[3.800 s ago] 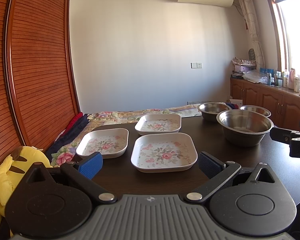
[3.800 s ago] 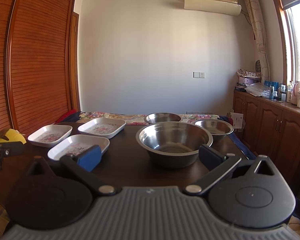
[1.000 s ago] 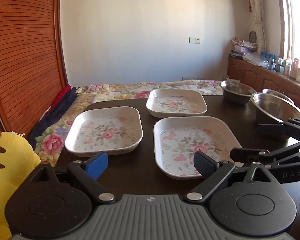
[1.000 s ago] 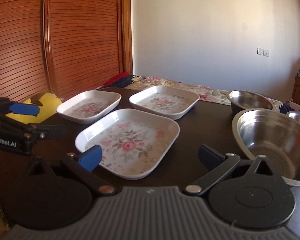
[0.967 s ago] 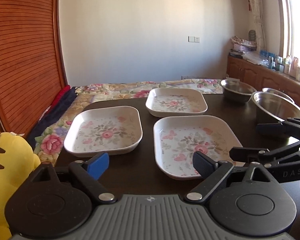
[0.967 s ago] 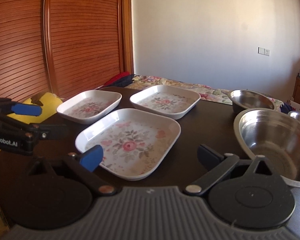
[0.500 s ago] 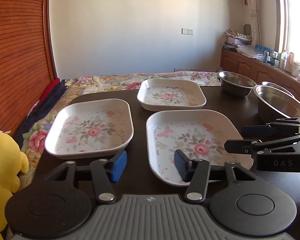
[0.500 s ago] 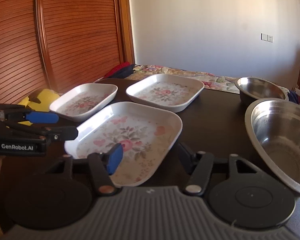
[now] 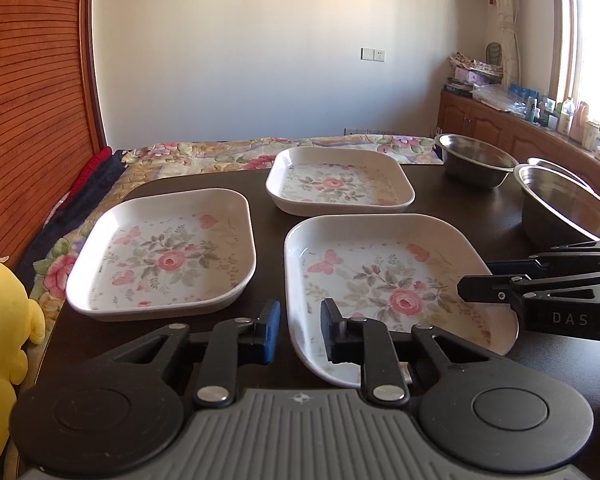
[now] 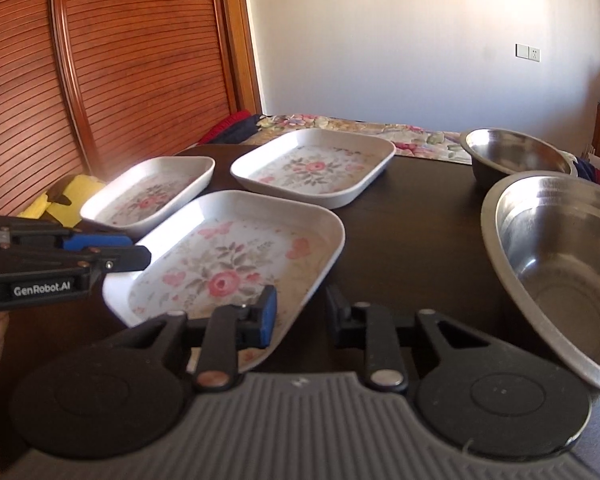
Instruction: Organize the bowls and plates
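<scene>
Three white floral square plates lie on the dark table (image 9: 440, 196): a near plate (image 9: 388, 280) (image 10: 228, 264), a left plate (image 9: 164, 252) and a far plate (image 9: 336, 184). My left gripper (image 9: 300, 330) straddles the near plate's front left rim, and its jaws are closing with small gaps still showing. My right gripper (image 10: 300, 312) straddles the same plate's front right rim, also closing, its pads a little off the rim. Each gripper shows from the side in the other view: the right gripper (image 9: 480, 278) and the left gripper (image 10: 136, 249). Steel bowls stand at the right: a large bowl (image 10: 560, 264) and a smaller bowl (image 10: 512, 152).
A third steel bowl (image 9: 552, 162) peeks from behind the large one. A yellow plush toy (image 9: 0, 320) sits off the table's left edge. A floral bedspread (image 9: 220, 152) lies beyond the far edge, and wooden cabinets (image 9: 500, 128) line the right wall.
Both grippers came forward and down onto the near plate. Their jaws went from wide apart to narrow, each now around the plate's front rim.
</scene>
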Tool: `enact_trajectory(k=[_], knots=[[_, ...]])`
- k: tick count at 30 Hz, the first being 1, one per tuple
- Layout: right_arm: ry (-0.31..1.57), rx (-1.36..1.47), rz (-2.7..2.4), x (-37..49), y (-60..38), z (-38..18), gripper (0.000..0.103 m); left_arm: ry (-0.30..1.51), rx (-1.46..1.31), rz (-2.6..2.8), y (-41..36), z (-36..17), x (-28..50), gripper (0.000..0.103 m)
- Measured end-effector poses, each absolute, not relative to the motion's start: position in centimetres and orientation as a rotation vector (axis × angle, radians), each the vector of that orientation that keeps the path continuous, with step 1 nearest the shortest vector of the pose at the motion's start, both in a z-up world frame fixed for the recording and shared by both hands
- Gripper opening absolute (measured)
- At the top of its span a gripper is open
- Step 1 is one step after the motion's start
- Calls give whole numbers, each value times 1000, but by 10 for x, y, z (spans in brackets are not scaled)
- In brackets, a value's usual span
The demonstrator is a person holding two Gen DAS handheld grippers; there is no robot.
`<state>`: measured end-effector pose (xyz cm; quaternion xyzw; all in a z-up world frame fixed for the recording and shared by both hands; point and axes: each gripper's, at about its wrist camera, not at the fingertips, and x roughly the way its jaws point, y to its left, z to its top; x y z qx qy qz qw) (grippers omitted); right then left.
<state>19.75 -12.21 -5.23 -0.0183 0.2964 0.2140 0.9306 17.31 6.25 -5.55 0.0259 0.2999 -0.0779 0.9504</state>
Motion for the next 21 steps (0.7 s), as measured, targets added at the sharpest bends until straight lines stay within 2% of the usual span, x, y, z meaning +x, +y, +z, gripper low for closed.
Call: enact_trajectory(k=[3, 8, 21], knots=[[616, -29, 444, 199, -123, -53, 21, 624, 44, -165, 62, -57, 176, 21], [621, -13, 450, 201, -124, -54, 20, 639, 44, -159, 63, -60, 177, 16], [617, 46, 467, 178, -136, -50, 20, 630, 5, -192, 63, -50, 134, 15]])
